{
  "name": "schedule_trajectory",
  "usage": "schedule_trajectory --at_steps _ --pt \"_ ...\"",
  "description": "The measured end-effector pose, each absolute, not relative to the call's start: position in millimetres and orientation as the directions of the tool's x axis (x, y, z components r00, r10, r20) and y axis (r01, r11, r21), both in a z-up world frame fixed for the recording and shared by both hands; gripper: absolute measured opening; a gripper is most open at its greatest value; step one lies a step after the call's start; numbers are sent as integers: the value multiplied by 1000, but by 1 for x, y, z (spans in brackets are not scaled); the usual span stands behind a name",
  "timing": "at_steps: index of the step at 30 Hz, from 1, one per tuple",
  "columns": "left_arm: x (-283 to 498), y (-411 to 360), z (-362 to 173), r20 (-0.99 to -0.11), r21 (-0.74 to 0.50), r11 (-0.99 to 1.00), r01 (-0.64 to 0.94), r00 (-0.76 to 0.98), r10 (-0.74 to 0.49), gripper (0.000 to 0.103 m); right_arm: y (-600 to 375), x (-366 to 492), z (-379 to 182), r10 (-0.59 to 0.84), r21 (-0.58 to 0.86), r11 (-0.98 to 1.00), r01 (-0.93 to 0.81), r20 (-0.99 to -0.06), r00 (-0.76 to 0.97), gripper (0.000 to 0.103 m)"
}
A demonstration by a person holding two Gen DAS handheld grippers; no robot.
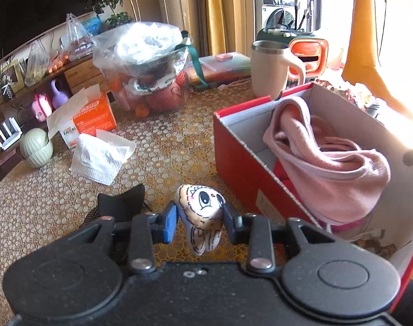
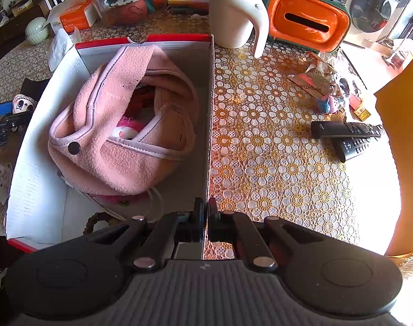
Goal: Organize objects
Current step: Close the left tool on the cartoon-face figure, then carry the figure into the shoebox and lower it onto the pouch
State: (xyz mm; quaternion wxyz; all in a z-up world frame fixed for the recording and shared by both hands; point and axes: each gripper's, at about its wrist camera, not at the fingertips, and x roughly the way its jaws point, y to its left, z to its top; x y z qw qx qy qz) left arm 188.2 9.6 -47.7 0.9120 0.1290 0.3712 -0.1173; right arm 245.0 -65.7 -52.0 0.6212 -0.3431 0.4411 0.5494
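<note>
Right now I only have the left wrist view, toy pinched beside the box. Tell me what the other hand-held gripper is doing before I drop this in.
Observer: The right hand-held gripper is shut on the red box, clamping the top edge of the wall farthest from your toy.
Operator: Tell me what's inside that bag.
Observer: Something bright pink and fluffy shows through the opening of the pink bag.
Operator: Report what lies past the far wall.
Observer: Two black remotes lie on the tablecloth, apart from the box.
</note>
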Motion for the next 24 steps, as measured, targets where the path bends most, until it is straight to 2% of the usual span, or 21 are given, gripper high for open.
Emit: schedule_trajectory --at_steps 9,24 --pt "166 -19 0 -660 131 916 379 723 -204 34 -68 244 -52 395 54 156 -986 -919 12 1" --pt "161 -92 24 -656 148 840 522 688 -311 35 -71 244 -52 415 54 145 -988 -910 12 1"
